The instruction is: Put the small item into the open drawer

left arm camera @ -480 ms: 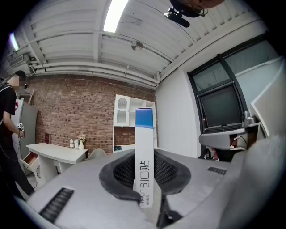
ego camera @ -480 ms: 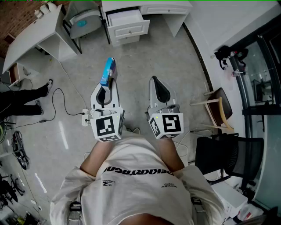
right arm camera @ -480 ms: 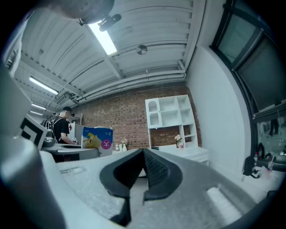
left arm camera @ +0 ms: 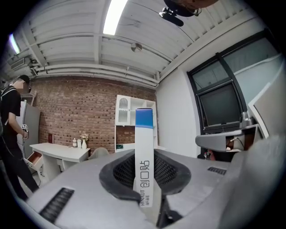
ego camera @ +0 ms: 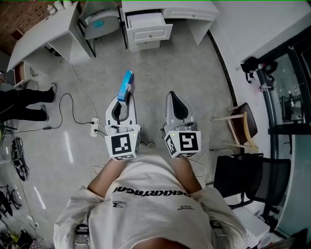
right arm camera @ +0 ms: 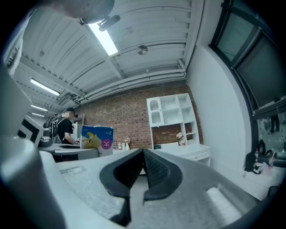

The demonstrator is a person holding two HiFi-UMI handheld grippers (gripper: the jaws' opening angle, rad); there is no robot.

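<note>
standing with both forearms held forward, side by side over the floor [ego camera: 204, 87], the person aims the grippers at the white desk [ego camera: 194, 8]. the left gripper [ego camera: 124, 100] clamps a slim blue-and-white plaster box [ego camera: 126, 86] that juts past its jaws. the right gripper [ego camera: 171, 96] is closed and empty. the open drawer [ego camera: 146, 20] lies well ahead.

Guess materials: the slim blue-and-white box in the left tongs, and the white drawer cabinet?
Slim white box with a blue end, pinched in the left tongs: probably printed cardboard, matte, given crisp folded edges and lettering. White drawer cabinet: likely painted wood or board, even white with framed fronts; too distant to be sure.
</note>
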